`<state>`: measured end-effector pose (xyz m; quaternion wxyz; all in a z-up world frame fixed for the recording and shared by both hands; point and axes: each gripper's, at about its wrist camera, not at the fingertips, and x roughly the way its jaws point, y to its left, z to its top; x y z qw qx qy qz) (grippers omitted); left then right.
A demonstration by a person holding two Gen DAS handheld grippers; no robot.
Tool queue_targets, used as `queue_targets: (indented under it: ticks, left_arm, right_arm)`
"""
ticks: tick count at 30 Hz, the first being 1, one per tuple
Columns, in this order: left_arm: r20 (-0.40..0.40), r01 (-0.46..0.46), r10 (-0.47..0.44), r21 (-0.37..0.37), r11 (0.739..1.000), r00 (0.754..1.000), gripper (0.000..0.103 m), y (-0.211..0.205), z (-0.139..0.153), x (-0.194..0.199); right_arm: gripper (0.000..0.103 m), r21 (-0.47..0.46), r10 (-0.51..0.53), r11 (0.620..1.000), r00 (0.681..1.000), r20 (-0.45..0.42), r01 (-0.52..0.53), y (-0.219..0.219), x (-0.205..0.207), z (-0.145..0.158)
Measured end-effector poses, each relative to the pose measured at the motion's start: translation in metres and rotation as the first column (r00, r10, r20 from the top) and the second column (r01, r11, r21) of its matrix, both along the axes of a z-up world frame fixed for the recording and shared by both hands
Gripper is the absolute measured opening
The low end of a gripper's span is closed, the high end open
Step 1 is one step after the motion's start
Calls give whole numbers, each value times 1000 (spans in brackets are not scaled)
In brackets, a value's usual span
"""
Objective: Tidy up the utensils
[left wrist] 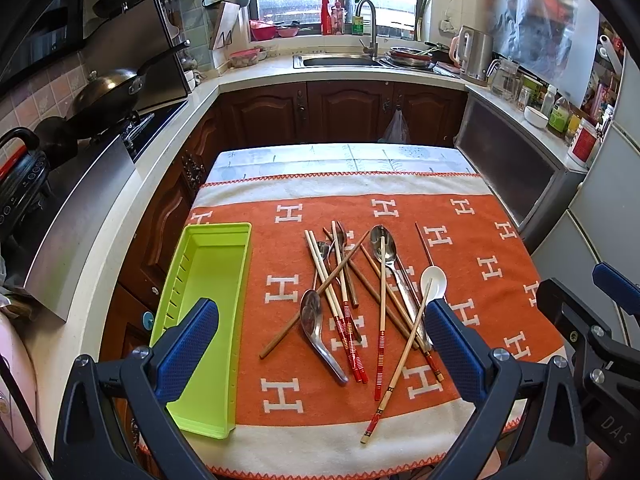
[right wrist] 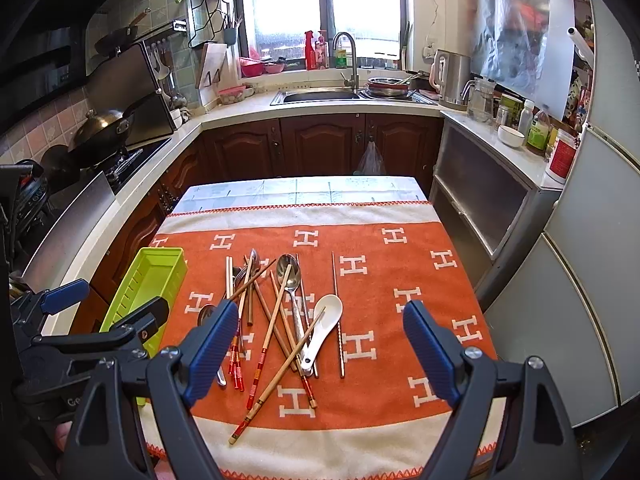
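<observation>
A heap of utensils [left wrist: 360, 300] is seen in the middle of the left wrist view, spread on an orange towel [left wrist: 500, 264] patterned with white letters; in the right wrist view the same heap [right wrist: 276, 320] sits centre-left, between and just ahead of the blue pads. The long axes of most pieces run roughly away from the cameras, towards the top of the frame, though several chopsticks are crossed at angles over the spoons. A white ceramic spoon [right wrist: 324, 328] lies at the right edge of the heap, with a light chopstick [right wrist: 276, 376] laid diagonally across its handle, and a single metal chopstick [right wrist: 338, 316] lies apart just to its right. The green tray [left wrist: 208, 320], which appears to be empty, is placed at the left of the towel, its length also running away from the cameras; it lies directly ahead of the left gripper [left wrist: 320, 344], whose left pad overlaps it in the picture. The heap is judged to be within similar reach of both tools, the tray nearer the left one. The right gripper [right wrist: 320, 352] is spread wide and nothing is held or touched by it; the left gripper is likewise spread wide and empty. No utensil has yet been placed in the tray.
</observation>
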<state>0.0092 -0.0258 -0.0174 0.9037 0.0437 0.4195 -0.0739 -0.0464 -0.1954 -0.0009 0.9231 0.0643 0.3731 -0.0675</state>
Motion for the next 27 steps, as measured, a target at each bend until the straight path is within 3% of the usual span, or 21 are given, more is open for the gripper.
queue_targets:
  ticks: [7,17,23,27]
  left_arm:
    - [6,0,0,11,1000,1000,102,-2,2,1]
    - [-22,21,-21,-7,1000,1000,102,-2,-3,8]
    - [11,-2,3,-68,998,1000,102,14,3,21]
    - [-16,-5,4,-93,996,1000,102,20,6,33]
  right_arm:
    - [85,3,2,1000,1000,0,-2,0,0,0]
    - [75,25,6,1000,1000,-19,-5,-7,1,-5]
    - [69,31,-1,1000,1000,-27,2,-20,6,-4]
    - [65,32,3,999,999,-54,-1,-32,16,-6]
